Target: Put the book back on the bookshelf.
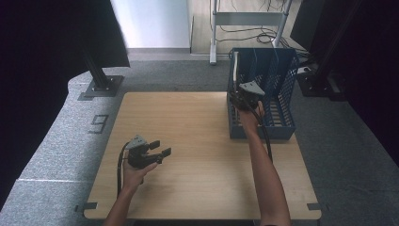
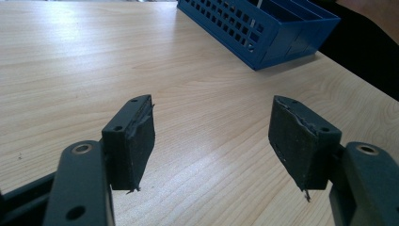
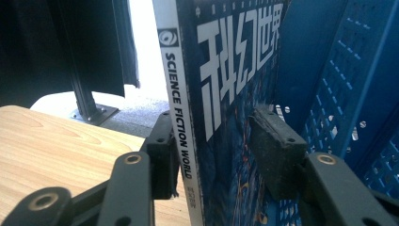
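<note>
A magazine (image 3: 226, 94) with a dark blue cover and a white spine reading "Science Fiction World" stands upright in the left end of a blue perforated rack (image 3: 348, 70). My right gripper (image 3: 214, 127) is open around its lower part: the left pad lies against the spine and the right pad (image 3: 275, 146) stands off the cover. In the high view that gripper (image 1: 241, 96) reaches into the rack (image 1: 282, 84) beside the magazine's white edge (image 1: 235, 66). My left gripper (image 1: 160, 148) hovers low over the table's front left, open (image 2: 211, 122) with nothing between its jaws.
The light wooden table (image 1: 188, 122) carries the rack (image 2: 263, 33) at its right rear edge. Grey carpet surrounds the table, with black stand posts (image 1: 96, 75) at the back left and dark curtains at both sides.
</note>
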Demonstrator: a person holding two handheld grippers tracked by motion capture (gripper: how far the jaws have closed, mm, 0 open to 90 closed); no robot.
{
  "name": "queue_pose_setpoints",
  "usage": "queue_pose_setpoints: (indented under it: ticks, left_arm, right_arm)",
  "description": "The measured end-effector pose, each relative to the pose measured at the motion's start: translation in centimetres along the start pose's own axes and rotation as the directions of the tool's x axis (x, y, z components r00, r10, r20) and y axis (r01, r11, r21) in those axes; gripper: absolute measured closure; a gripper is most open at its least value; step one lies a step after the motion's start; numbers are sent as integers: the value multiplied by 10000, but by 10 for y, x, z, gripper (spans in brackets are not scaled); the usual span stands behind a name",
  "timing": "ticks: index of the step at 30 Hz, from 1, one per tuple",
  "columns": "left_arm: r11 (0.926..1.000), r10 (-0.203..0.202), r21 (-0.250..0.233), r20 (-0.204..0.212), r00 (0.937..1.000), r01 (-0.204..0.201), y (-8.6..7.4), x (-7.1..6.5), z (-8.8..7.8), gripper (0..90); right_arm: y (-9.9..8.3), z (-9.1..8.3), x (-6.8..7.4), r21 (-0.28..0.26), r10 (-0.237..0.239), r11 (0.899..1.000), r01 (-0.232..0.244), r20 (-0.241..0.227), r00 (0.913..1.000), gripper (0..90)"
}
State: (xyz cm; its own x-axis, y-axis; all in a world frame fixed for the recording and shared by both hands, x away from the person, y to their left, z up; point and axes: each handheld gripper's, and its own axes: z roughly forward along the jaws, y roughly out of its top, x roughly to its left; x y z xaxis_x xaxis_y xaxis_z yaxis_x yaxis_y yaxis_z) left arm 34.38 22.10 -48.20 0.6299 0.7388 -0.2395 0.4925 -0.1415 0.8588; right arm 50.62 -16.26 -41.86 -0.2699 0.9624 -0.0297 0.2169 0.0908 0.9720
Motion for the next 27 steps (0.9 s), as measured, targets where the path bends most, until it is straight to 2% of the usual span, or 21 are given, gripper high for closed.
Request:
queue_pose_setpoints:
  ticks: [11,17,23,27]
  left_arm:
    - [10000,31,0,3,10000,-31,0,-1,-2,320]
    - [10000,68,-9,-25,10000,-68,0,-2,-3,320]
    - [10000,43,12,-98,9999,-43,-1,0,-4,321]
    - [10000,56,71,-135,9999,-55,-2,0,-3,320]
  right_arm:
    - [2,-18,0,-213,58,9998,-63,-205,9998,504]
    - [0,-30,2,-435,298,9985,-320,-504,9983,495]
    - [-2,-42,3,-488,154,9986,-187,-673,9976,491]
    - [-5,-51,1,-516,236,9983,-279,-817,9964,492]
